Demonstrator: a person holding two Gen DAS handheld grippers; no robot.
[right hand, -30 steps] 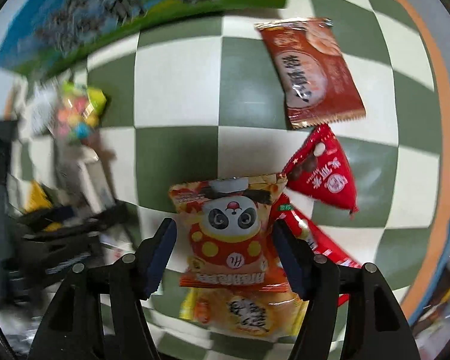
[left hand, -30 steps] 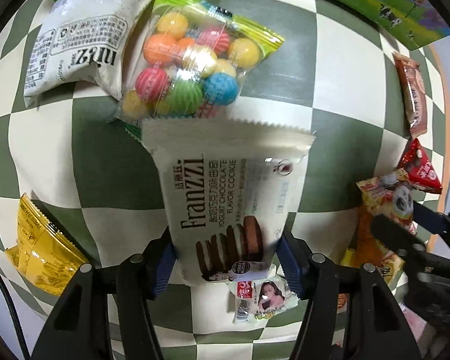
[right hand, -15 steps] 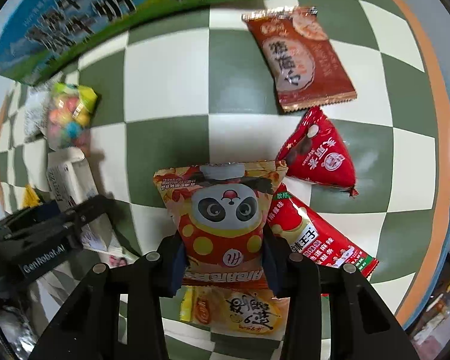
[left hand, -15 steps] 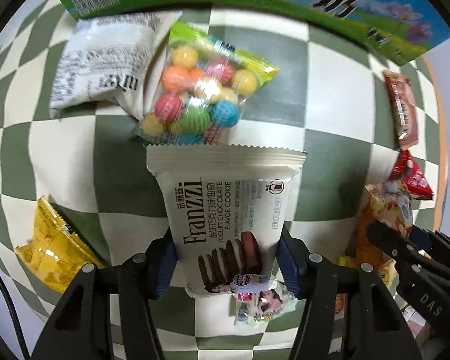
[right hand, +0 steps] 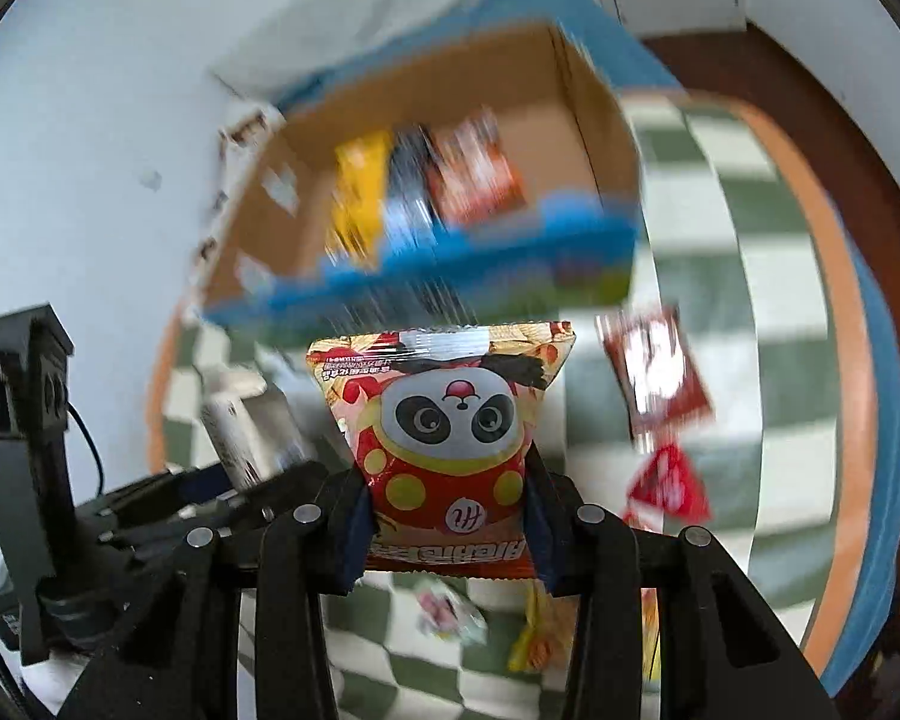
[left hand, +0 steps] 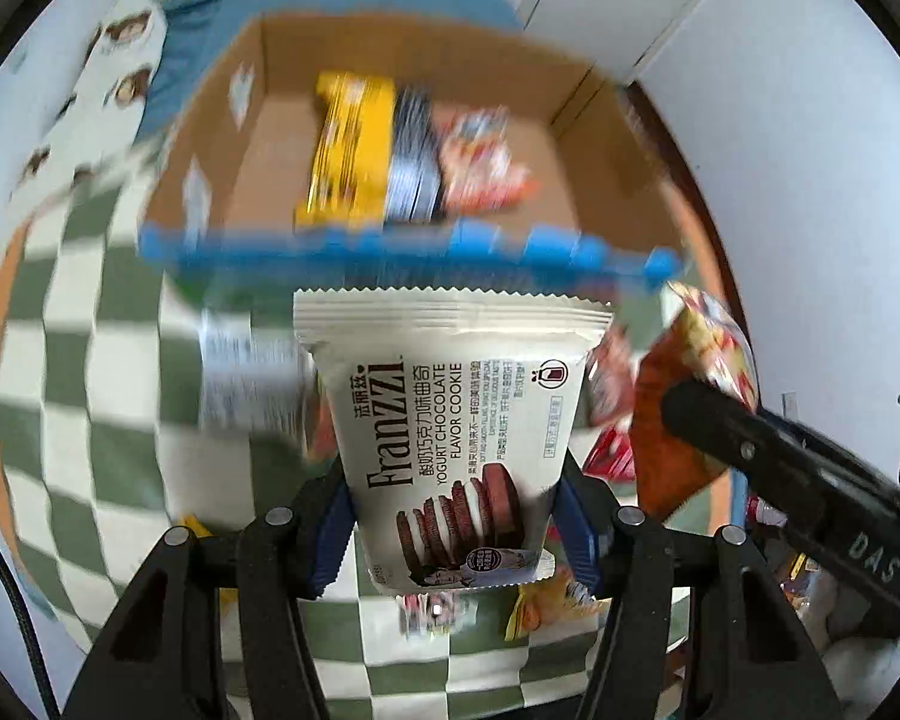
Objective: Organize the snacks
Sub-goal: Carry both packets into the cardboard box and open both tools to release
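My left gripper [left hand: 453, 531] is shut on a white Franzzi cookie packet [left hand: 450, 420], held upright above the checkered table. My right gripper [right hand: 447, 531] is shut on a red panda snack bag [right hand: 444, 438], also lifted. Both face an open cardboard box [left hand: 600, 180] with a blue front edge; it also shows in the right wrist view [right hand: 594, 138]. Inside it stand a yellow packet [left hand: 351, 150], a dark packet and a red-orange packet [left hand: 480, 168]. The right gripper with its bag shows at the right of the left wrist view [left hand: 690, 414].
The green and white checkered table [left hand: 60, 360] has an orange rim. A brown-red packet [right hand: 654, 372] and a red triangular packet [right hand: 669, 480] lie right of the panda bag. Small packets lie below both grippers [right hand: 450, 612]. A white wall stands behind the box.
Both grippers have risen off the table with their packets and tilted up toward the box, which now shows its inside. The right gripper had closed on the panda bag.
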